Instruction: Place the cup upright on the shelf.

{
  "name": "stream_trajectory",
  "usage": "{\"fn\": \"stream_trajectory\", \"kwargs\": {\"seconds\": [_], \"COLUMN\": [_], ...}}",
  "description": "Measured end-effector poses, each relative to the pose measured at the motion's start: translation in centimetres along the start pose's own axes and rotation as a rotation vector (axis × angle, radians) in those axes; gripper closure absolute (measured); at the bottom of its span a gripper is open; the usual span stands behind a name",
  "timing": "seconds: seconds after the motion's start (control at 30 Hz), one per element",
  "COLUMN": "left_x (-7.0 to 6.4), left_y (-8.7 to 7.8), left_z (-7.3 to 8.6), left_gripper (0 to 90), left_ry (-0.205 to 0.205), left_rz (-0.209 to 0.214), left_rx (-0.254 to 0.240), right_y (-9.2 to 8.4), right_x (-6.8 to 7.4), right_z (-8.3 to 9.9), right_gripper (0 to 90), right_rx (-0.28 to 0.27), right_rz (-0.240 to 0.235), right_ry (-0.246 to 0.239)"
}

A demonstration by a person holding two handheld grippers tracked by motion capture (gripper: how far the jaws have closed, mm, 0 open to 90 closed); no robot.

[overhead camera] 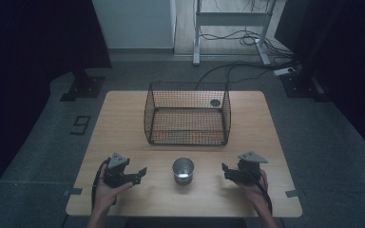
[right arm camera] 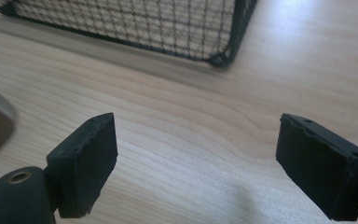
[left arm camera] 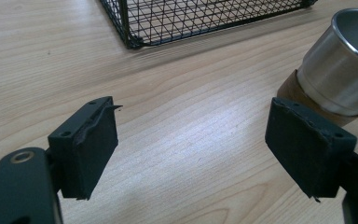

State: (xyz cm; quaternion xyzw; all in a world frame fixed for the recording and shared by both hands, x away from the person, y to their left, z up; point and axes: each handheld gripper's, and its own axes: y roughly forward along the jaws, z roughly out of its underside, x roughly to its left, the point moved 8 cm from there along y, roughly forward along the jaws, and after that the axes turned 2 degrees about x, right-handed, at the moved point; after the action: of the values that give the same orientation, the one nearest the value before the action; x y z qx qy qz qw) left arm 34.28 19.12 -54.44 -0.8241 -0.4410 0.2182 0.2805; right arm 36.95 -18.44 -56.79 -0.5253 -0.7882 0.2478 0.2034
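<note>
Both grippers rest low on the wooden table (overhead camera: 123, 109), jaws spread and holding nothing — left gripper (overhead camera: 134, 176), right gripper (overhead camera: 228, 171). Between them stands the steel cup (overhead camera: 183, 170), short of the wire basket (overhead camera: 187, 114). I judge nothing's begun; next I'd close one gripper around the cup.

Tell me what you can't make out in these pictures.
- Metal cup: cut off by the left gripper view's right edge; a blurred sliver at the right gripper view's left edge.
- Wire basket: far part cropped in both gripper views.
- Round dark spot behind the mesh, high view: too small to identify.
</note>
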Motion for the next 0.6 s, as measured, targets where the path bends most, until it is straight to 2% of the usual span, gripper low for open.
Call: {"fn": "stream_trajectory", "kwargs": {"seconds": [0.13, 0.3, 0.6], "left_x": [0.0, 0.0, 0.2], "left_y": [0.1, 0.0, -0.4], "left_z": [0.1, 0.0, -0.1], "left_gripper": [17.1, 17.1, 17.1], "left_ry": [0.003, 0.002, -0.002], "left_rz": [0.000, -0.001, -0.004], "left_rx": [0.005, 0.001, -0.006], "right_y": [-0.9, -1.9, -2.6], "right_x": [0.9, 2.8, 5.3], "right_z": [-0.8, -2.1, -4.0], "right_gripper": [12.8, 12.9, 12.8], "right_rx": [-0.030, -0.063, -0.095], "right_rz": [-0.028, -0.076, -0.136], "right_ry": [-0.008, -0.029, -0.054]}}
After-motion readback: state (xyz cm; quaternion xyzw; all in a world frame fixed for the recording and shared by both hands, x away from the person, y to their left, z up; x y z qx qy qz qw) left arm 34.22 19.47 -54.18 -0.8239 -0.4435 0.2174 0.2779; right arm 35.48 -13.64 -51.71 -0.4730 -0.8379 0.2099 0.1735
